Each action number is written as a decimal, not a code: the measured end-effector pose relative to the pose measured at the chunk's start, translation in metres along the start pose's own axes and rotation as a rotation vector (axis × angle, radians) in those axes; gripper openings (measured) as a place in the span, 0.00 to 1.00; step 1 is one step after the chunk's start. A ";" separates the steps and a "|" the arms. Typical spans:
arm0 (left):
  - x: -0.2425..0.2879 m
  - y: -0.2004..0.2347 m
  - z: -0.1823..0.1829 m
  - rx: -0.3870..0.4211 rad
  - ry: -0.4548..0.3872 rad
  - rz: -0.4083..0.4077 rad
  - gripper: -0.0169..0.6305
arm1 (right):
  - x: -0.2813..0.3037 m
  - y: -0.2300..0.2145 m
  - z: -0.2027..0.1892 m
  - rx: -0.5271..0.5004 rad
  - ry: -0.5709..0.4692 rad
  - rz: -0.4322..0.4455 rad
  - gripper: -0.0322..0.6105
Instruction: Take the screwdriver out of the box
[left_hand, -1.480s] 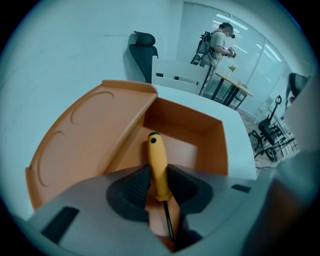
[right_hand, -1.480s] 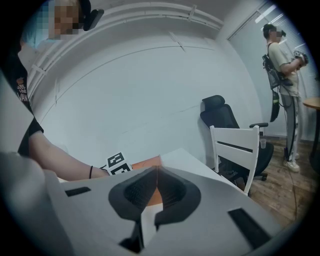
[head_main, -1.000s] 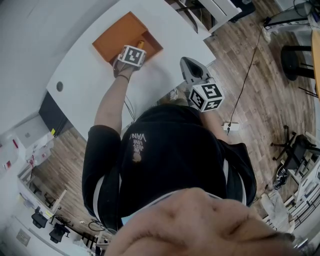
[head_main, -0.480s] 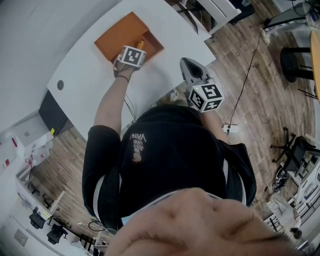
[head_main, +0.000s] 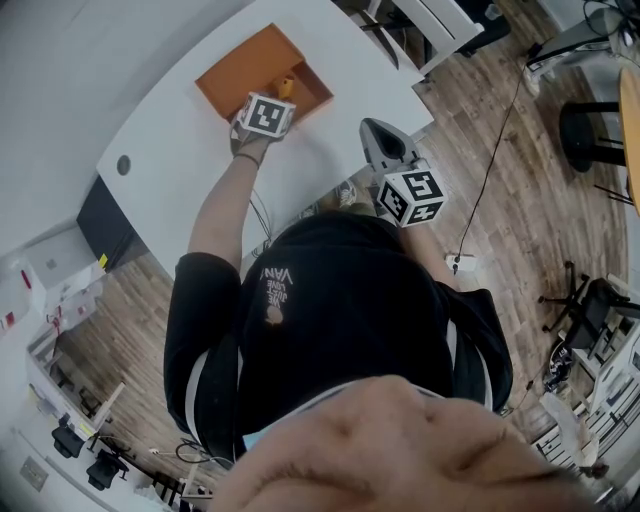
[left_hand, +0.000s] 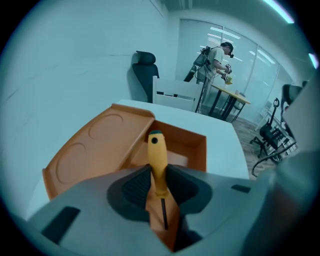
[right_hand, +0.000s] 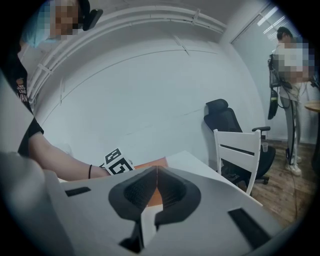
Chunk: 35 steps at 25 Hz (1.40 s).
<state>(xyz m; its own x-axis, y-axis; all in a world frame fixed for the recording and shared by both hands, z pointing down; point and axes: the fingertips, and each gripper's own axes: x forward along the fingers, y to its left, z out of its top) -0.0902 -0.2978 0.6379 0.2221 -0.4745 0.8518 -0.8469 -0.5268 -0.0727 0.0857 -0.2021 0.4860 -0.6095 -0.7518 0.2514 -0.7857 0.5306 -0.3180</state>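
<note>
An open orange box (head_main: 250, 70) lies on the white table (head_main: 180, 130), its lid folded back. My left gripper (head_main: 275, 100) hangs over the box and is shut on the yellow screwdriver (head_main: 286, 86). In the left gripper view the yellow handle (left_hand: 157, 160) with its dark cap sticks up between the pads, and the thin black shaft (left_hand: 163, 215) runs down behind them, above the orange box (left_hand: 95, 145). My right gripper (head_main: 373, 127) hovers over the table's near edge, apart from the box. Its jaws meet with nothing between them in the right gripper view (right_hand: 156, 172).
A round hole (head_main: 123, 165) marks the table at the left. A white chair (right_hand: 242, 150) and a black office chair (right_hand: 225, 120) stand past the table's far corner. A person (left_hand: 217, 57) works at another desk in the background. A cable (head_main: 495, 150) runs across the wooden floor.
My left gripper has risen a little with the screwdriver, so more of the yellow handle shows above the box. The right gripper has stayed where it was.
</note>
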 end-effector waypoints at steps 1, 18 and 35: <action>-0.002 0.000 0.000 -0.002 -0.005 0.001 0.19 | 0.000 0.002 0.000 -0.003 0.000 0.002 0.07; -0.052 -0.015 0.025 -0.057 -0.227 -0.065 0.19 | -0.006 0.028 0.000 -0.032 -0.013 0.021 0.07; -0.113 -0.020 0.042 -0.033 -0.429 -0.037 0.19 | -0.009 0.044 0.005 -0.066 -0.030 0.033 0.07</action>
<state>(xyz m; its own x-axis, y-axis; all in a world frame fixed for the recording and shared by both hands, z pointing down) -0.0782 -0.2633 0.5213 0.4273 -0.7101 0.5597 -0.8481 -0.5293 -0.0240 0.0574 -0.1745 0.4652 -0.6324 -0.7444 0.2143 -0.7712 0.5791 -0.2644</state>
